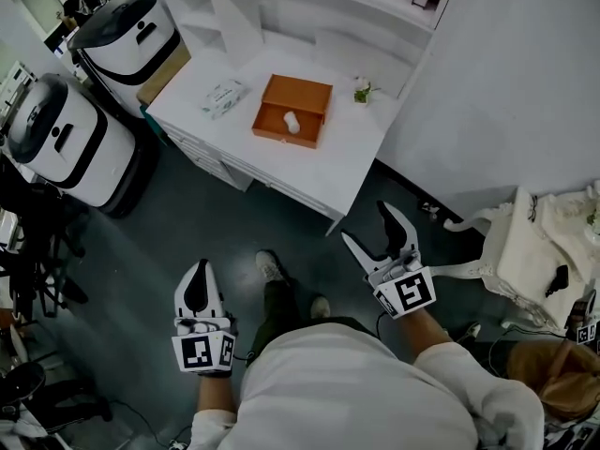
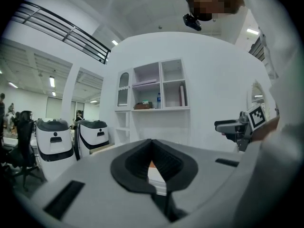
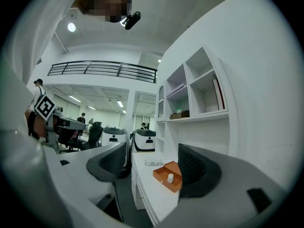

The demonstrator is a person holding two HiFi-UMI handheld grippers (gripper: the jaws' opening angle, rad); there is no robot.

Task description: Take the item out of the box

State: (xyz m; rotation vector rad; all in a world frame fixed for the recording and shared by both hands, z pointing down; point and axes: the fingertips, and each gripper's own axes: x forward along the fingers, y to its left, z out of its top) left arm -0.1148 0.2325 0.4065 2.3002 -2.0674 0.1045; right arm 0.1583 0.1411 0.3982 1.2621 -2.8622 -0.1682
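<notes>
While the closed left gripper nearly hides the orange box, the right gripper, spread empty, frames it.

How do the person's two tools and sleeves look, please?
The left tool and the right tool are white, with tapered jaws lined by black ribbed pads. Each carries a cube with black square markers. The person wears white sleeves.
</notes>
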